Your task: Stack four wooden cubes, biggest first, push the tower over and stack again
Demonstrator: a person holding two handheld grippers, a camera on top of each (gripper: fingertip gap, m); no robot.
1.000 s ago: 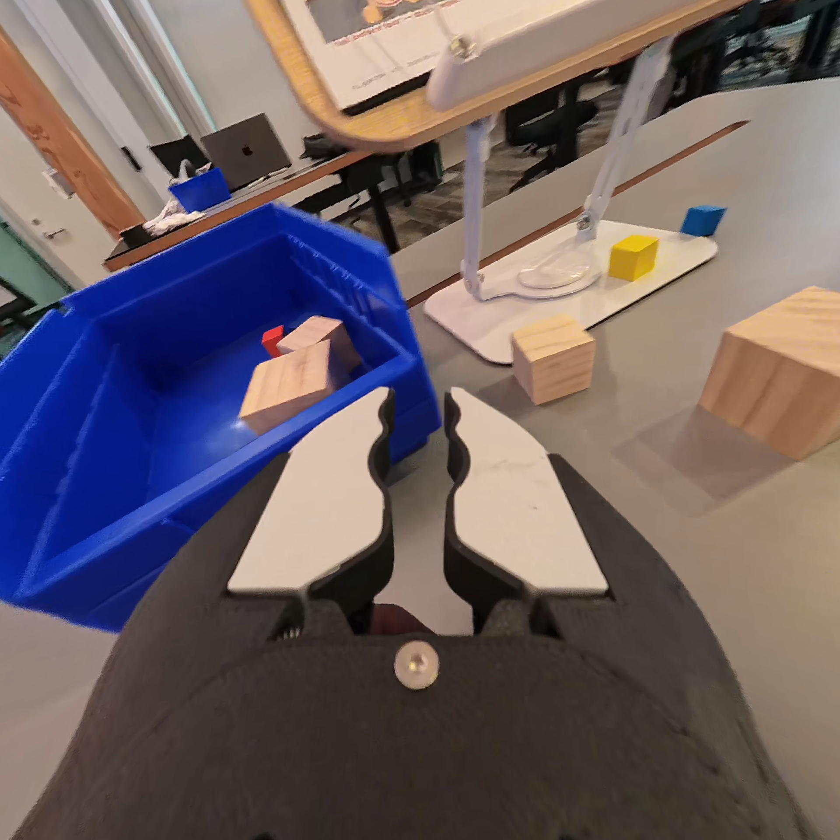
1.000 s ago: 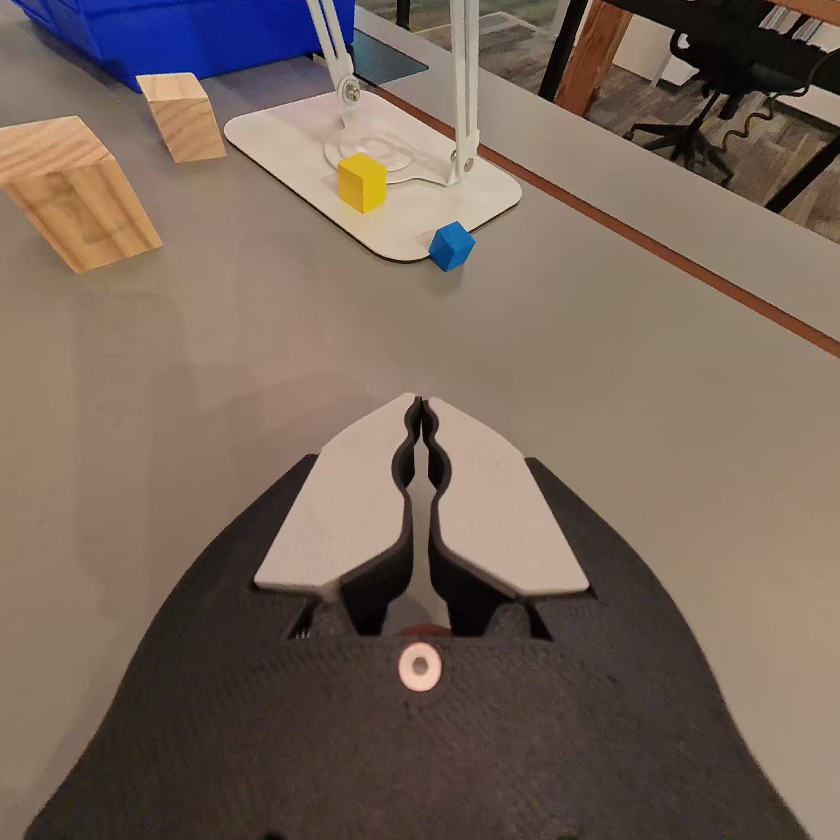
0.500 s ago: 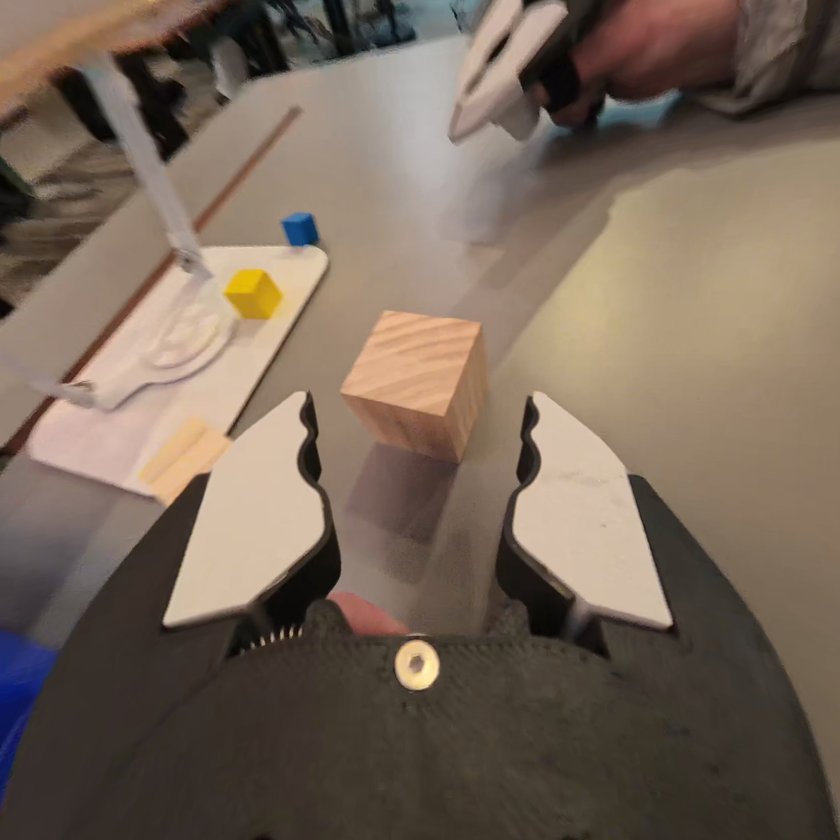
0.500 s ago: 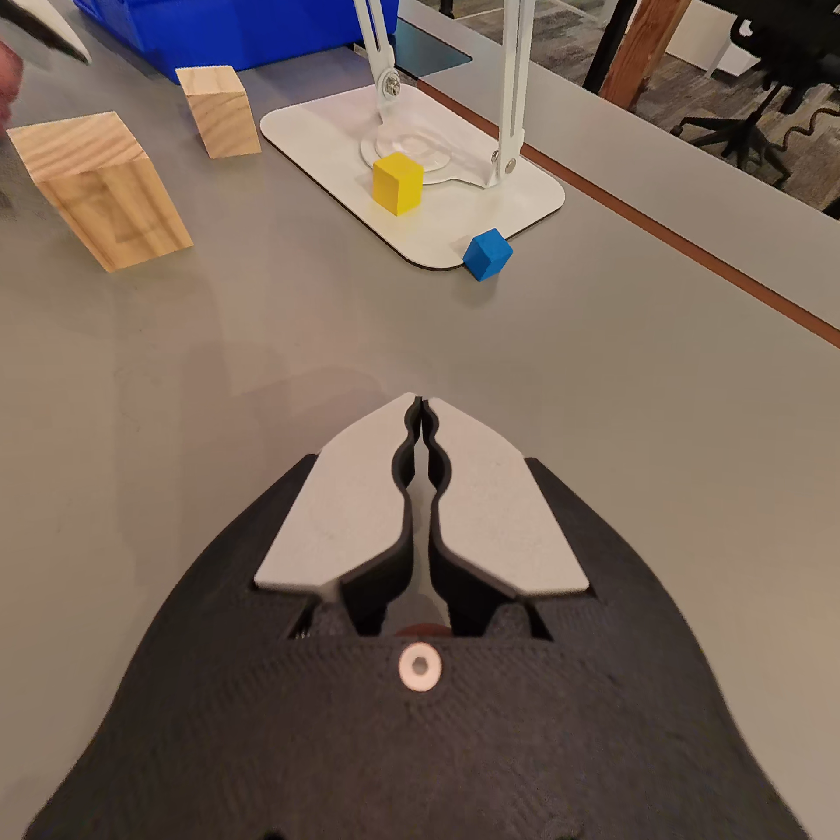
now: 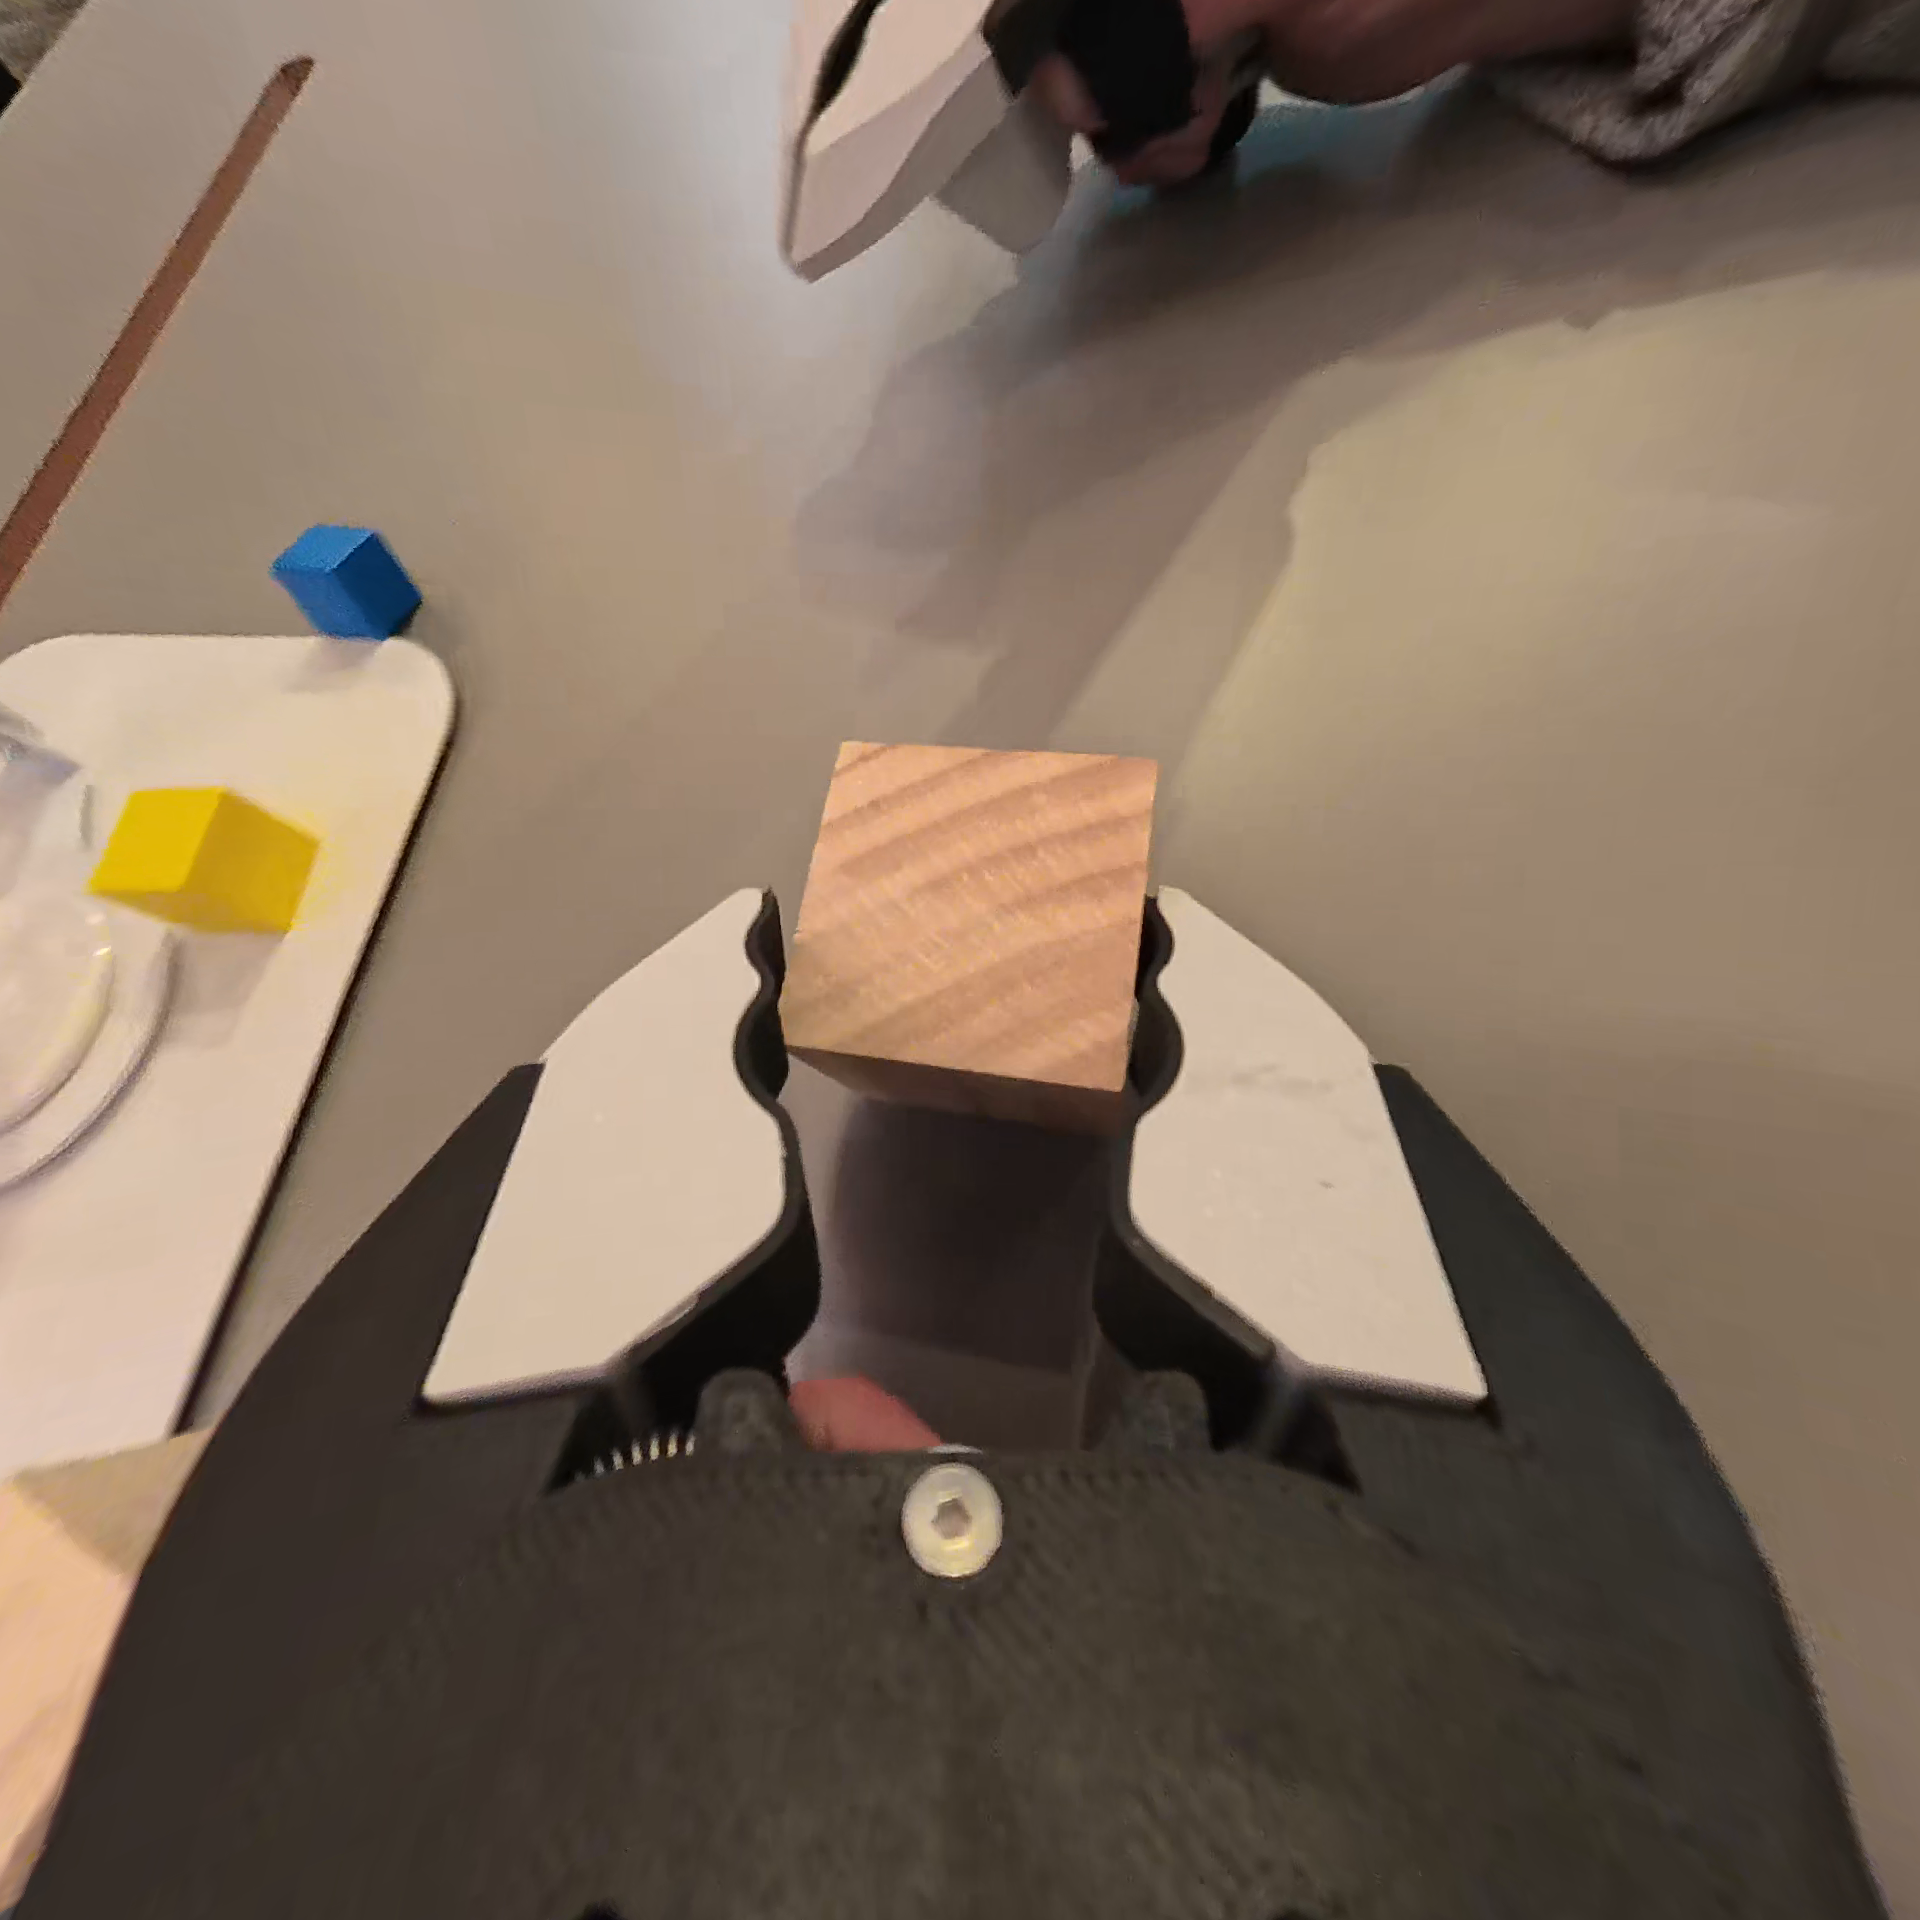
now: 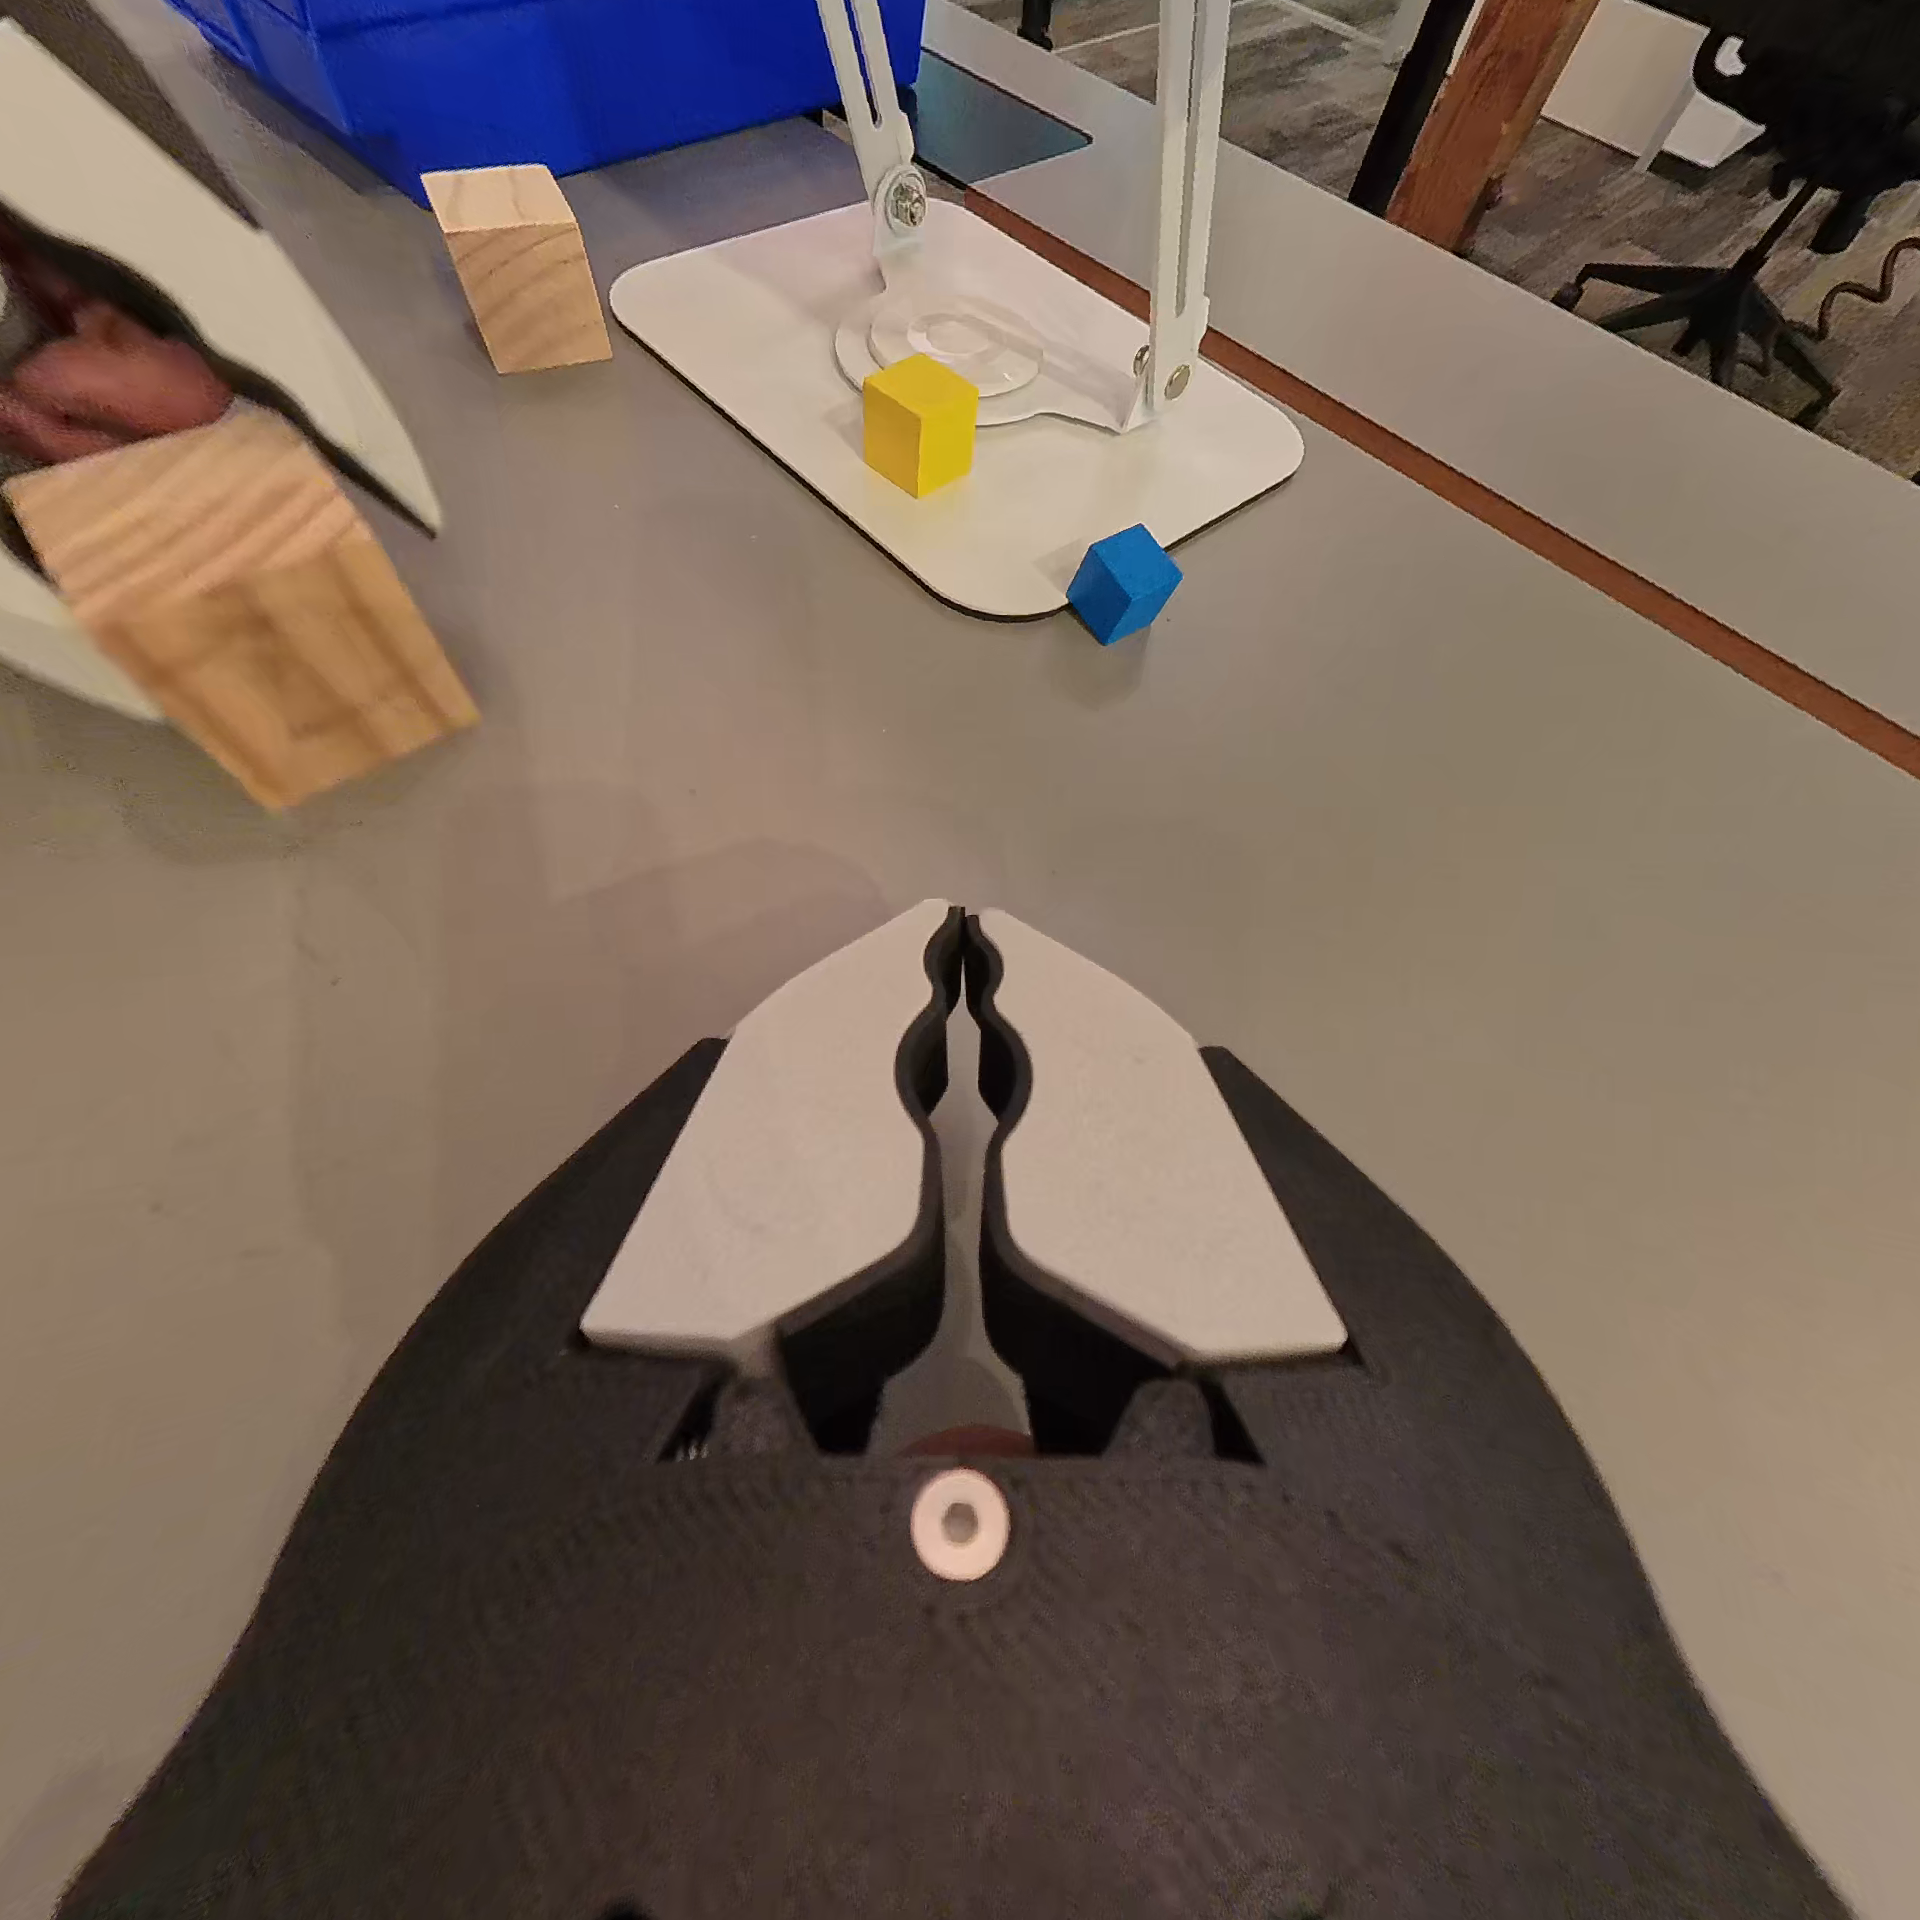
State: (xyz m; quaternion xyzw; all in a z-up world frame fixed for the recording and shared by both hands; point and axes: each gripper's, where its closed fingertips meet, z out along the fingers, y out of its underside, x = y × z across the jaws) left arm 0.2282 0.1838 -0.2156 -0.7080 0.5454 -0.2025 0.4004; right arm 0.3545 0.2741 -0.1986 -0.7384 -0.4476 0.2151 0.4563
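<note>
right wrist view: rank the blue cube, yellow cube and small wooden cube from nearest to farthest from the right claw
1. blue cube: nearest the right claw, ahead and slightly right, on the table at the white base's corner.
2. yellow cube: farther, on the white base.
3. small wooden cube: farthest, ahead-left, near the blue bin.

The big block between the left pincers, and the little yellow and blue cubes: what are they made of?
The big block looks like bare, unvarnished wood: pale tan with curved grain lines across its top. The yellow cube and blue cube show flat, even, matte colour with no grain, so probably painted wood, though plastic cannot be ruled out. The left gripper closes on the big block's sides.
</note>
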